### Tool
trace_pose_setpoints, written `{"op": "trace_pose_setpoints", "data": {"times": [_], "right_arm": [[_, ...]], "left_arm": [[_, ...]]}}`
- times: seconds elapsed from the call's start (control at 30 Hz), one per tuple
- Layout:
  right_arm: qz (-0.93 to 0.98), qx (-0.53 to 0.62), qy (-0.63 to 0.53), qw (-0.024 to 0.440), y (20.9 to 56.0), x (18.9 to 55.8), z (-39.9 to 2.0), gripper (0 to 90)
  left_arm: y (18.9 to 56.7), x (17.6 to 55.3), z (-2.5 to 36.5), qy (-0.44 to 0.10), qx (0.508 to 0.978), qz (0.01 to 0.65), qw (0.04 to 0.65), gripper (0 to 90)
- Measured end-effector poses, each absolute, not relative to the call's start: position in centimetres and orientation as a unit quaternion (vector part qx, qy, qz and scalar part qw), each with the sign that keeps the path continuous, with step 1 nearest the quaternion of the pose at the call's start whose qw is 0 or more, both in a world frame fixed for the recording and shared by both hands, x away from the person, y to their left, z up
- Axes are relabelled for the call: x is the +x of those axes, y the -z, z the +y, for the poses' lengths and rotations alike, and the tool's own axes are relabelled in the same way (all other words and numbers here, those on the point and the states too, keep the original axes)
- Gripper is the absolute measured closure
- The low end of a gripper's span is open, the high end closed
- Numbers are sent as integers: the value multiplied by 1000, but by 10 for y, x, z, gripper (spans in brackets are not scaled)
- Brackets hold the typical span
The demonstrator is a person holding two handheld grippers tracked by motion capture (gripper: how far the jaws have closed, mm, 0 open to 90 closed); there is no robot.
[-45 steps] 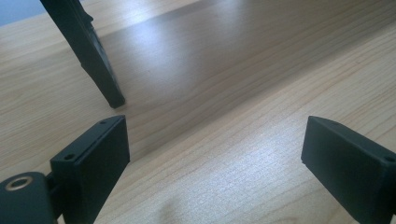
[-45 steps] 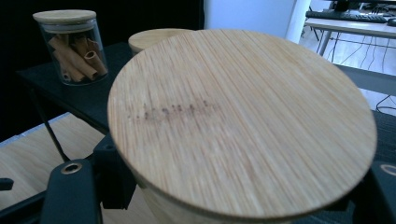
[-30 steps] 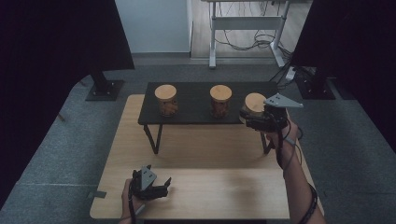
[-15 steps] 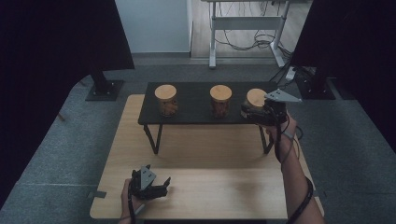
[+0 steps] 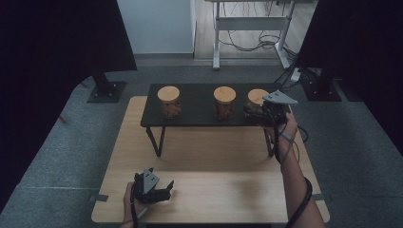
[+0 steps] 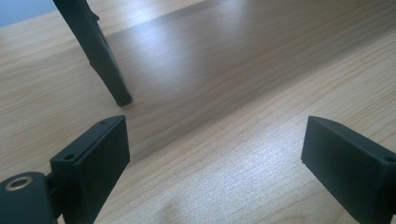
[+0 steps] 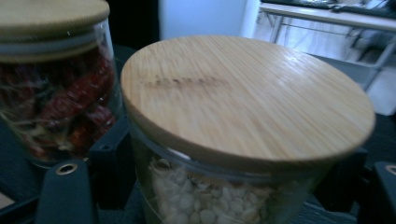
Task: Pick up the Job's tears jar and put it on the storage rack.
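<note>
Up in the high view, the jar [image 5: 257, 99] with the wooden lid stands at the right end of the black shelf [image 5: 195, 102], right of the middle of the frame. The right gripper [image 5: 254, 114] is at its side. The jaws have just been opening with the jar between them, so they seem to have let go. Two more jars [image 5: 168, 99] [image 5: 224, 99] stand apart along the shelf. The left gripper [image 5: 162, 189] sits low on the wooden table [image 5: 228, 156], at the bottom left, and grasps nothing. Grey carpet [image 5: 356, 156] lies all around, and dark curtains hang at both sides. Next, in the left gripper view, the jaws stand wide apart over bare, smooth wood, and a thin black shelf leg [image 6: 100, 60] stands at the upper left. Last, in the right gripper view, the jar is very close, with a jaw on each side of its glass wall [image 7: 154, 186]. It holds small pale bits, so I think it is a little heavy. Glass is hard, slippery and can break. The lid [image 7: 243, 102] may just sit on top, so it is best to hold the glass body below the lid, from both sides, and keep it upright. A jar of red stuff [image 7: 60, 98] stands just beside it at the left, so there is little room there.
</note>
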State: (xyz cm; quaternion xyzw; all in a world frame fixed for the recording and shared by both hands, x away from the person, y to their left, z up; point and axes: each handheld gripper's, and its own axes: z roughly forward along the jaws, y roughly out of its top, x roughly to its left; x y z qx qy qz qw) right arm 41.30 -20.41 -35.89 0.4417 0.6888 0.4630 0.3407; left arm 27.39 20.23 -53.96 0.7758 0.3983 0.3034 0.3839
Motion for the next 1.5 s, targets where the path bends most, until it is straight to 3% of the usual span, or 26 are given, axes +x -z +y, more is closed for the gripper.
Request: {"op": "trace_pose_setpoints", "data": {"times": [0.57, 0.9, 1.5], "right_arm": [[675, 457, -476, 329, 358, 410, -206, 229], [674, 456, -479, 331, 358, 402, -205, 129], [659, 451, -486, 355, 361, 375, -204, 71]], "left_arm": [[539, 273, 200, -305, 777, 395, 384, 74], [539, 274, 199, -305, 778, 395, 383, 74], [539, 273, 200, -305, 775, 398, 385, 73]]}}
